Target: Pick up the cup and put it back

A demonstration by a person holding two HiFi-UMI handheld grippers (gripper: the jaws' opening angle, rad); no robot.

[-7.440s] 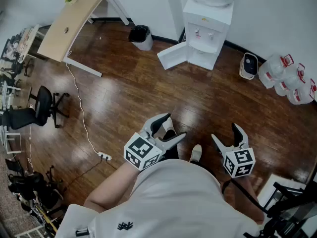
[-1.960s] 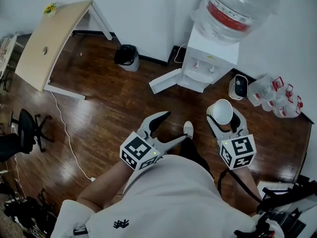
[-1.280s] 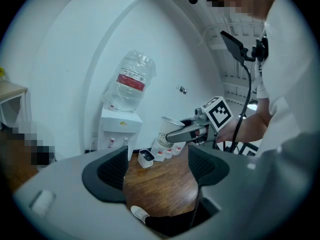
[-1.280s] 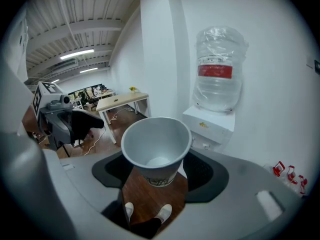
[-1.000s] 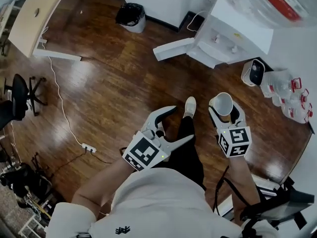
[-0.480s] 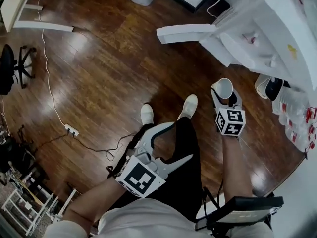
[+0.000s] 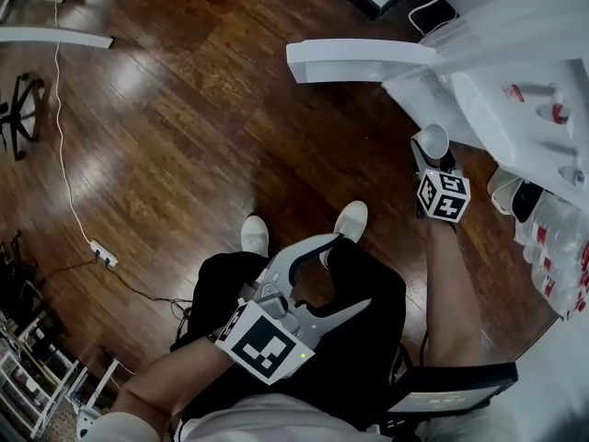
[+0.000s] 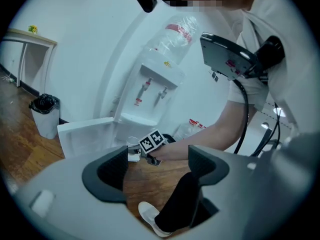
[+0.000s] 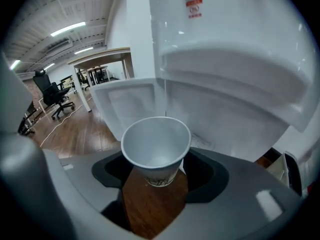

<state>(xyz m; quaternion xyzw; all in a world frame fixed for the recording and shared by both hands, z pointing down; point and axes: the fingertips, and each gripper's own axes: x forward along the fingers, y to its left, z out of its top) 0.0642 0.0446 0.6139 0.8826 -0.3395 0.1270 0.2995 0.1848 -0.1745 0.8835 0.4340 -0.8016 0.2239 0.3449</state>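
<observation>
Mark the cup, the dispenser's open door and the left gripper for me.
cup (image 9: 156,146): right gripper view, inner wall below the rim.
dispenser's open door (image 7: 361,61): head view, middle of its white panel.
left gripper (image 8: 156,171): left gripper view, gap midway between its open jaws.

**Dark wooden plank floor** (image 7: 202,127), seen from above. A white water dispenser (image 7: 515,72) stands on it at upper right, with its cabinet door (image 7: 359,60) swung open over the boards. A white power strip (image 7: 102,254) lies at left, and its white cable (image 7: 59,127) runs up past a black office chair (image 7: 20,118). A person's two white shoes (image 7: 255,235) rest near the centre. Clear water bottles (image 7: 563,247) with red caps sit at the right edge. A waste bin (image 8: 45,116) stands by the wall.
</observation>
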